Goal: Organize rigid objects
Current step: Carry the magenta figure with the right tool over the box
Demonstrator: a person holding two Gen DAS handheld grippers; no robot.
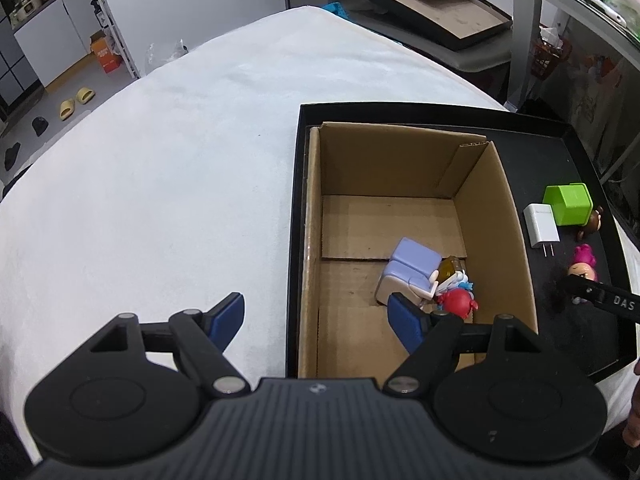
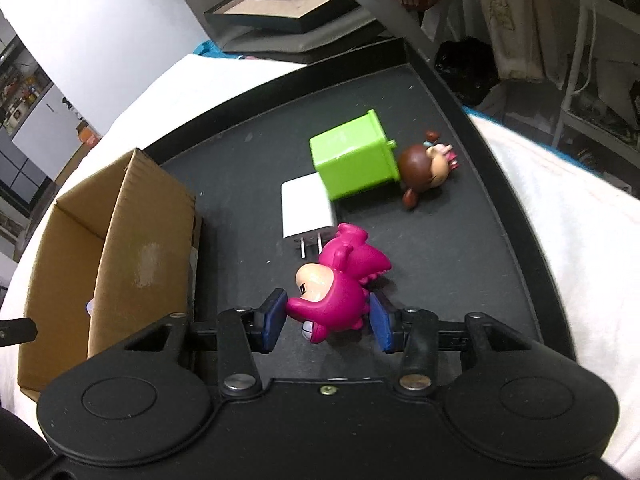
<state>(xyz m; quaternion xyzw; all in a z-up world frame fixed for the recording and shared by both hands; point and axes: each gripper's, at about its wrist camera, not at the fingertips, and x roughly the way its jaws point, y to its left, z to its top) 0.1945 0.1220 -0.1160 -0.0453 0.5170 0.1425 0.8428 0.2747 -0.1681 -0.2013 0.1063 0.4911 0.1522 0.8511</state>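
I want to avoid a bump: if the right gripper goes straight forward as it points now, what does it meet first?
The right gripper would first meet the pink figure, already lying between its open jaws. Behind that lies the white charger, though depth is uncertain.

I see a black tray (image 1: pixel 532 152) on a white cloth (image 1: pixel 160 200), with a plain brown cardboard box (image 1: pixel 492 216) inside it that holds a lavender block (image 1: pixel 412 264), a red figure (image 1: pixel 458 300) and something amber-brown (image 1: pixel 450 267). On the tray's right side I make out a lime-green cube (image 2: pixel 352 160), a white charger (image 2: pixel 306 210) with 2 silvery prongs, a brown-haired doll (image 2: pixel 422 170) with a pink bow, and nearest me a magenta dinosaur-suited figure (image 2: pixel 340 292) with a peach face. My left gripper (image 1: pixel 320 320) and right gripper (image 2: pixel 326 320) are both black with blue pads (image 2: pixel 274 318).
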